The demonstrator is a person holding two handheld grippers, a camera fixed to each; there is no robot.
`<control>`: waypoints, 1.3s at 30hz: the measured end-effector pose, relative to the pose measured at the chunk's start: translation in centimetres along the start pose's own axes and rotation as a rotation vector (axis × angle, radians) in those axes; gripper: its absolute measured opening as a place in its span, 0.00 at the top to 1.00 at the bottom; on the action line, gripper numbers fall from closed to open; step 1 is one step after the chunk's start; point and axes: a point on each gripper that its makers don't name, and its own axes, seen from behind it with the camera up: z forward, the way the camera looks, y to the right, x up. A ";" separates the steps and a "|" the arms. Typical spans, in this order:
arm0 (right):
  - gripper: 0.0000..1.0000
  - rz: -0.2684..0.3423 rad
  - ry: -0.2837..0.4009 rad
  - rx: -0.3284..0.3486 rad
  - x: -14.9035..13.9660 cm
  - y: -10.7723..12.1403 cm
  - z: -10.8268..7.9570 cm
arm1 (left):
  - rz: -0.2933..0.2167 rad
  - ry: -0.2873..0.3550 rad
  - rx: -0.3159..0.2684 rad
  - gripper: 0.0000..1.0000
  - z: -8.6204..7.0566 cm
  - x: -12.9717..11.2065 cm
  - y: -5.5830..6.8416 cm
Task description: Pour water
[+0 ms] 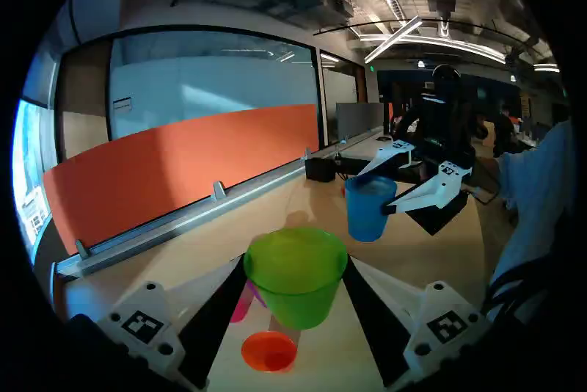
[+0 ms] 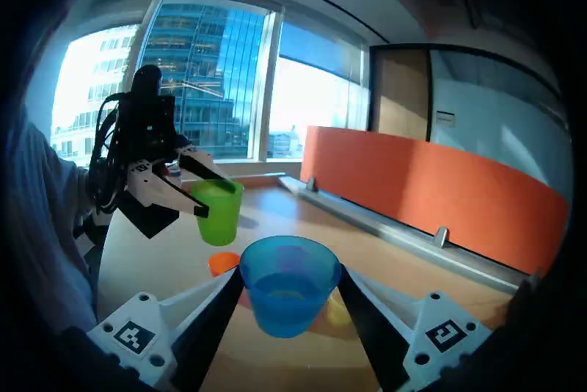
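Observation:
A green cup (image 1: 297,285) stands upright between the fingers of my left gripper (image 1: 296,267), which is shut on it above the wooden table (image 1: 323,363). Farther off, the right gripper (image 1: 373,190) holds a blue cup (image 1: 367,208) upright. In the right gripper view that translucent blue cup (image 2: 288,296) sits between the fingers of my right gripper (image 2: 290,278), shut on it. I cannot tell whether it holds water. Across the table the left gripper (image 2: 216,197) carries the green cup (image 2: 219,212). Both cups hang apart, roughly level.
A small orange cup (image 1: 269,350) (image 2: 223,263) stands on the table below the green cup, with a pink object (image 1: 242,305) beside it. An orange partition (image 1: 183,164) and a metal rail (image 1: 183,219) run along the table's far side. A person's sleeve (image 1: 539,194) is at the right.

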 end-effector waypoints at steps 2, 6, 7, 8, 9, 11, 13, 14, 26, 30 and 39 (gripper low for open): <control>0.07 0.011 0.023 -0.005 0.7 0.1 0.1 | -0.011 0.022 0.007 0.11 -0.2 0.5 -0.3; 0.07 0.021 0.058 -0.015 1.7 0.4 0.2 | -0.027 0.058 0.015 0.11 -0.5 1.2 -0.5; 0.07 0.021 0.063 -0.015 1.9 0.4 0.2 | -0.029 0.062 0.014 0.11 -0.5 1.3 -0.5; 0.07 0.021 0.068 -0.016 2.0 0.4 0.2 | -0.032 0.067 0.014 0.11 -0.5 1.3 -0.5; 0.07 0.021 0.072 -0.016 2.2 0.4 0.2 | -0.033 0.069 0.014 0.11 -0.5 1.3 -0.5; 0.07 0.020 0.078 -0.017 2.6 0.5 0.2 | -0.034 0.072 0.014 0.11 -0.5 1.4 -0.5; 0.07 0.017 0.082 -0.018 2.9 0.5 0.2 | -0.032 0.080 0.014 0.11 -0.5 1.6 -0.5; 0.07 0.016 0.084 -0.019 3.0 0.6 0.2 | -0.031 0.085 0.014 0.11 -0.5 1.7 -0.5; 0.07 -0.015 0.111 -0.012 5.0 0.7 0.5 | -0.036 0.124 0.010 0.11 -0.5 2.2 -0.2; 0.07 -0.039 0.114 -0.009 5.6 0.8 0.7 | -0.029 0.127 0.010 0.10 -0.2 2.2 0.0; 0.07 -0.097 0.121 0.001 7.3 1.1 1.3 | -0.034 0.134 -0.005 0.10 0.3 2.0 0.6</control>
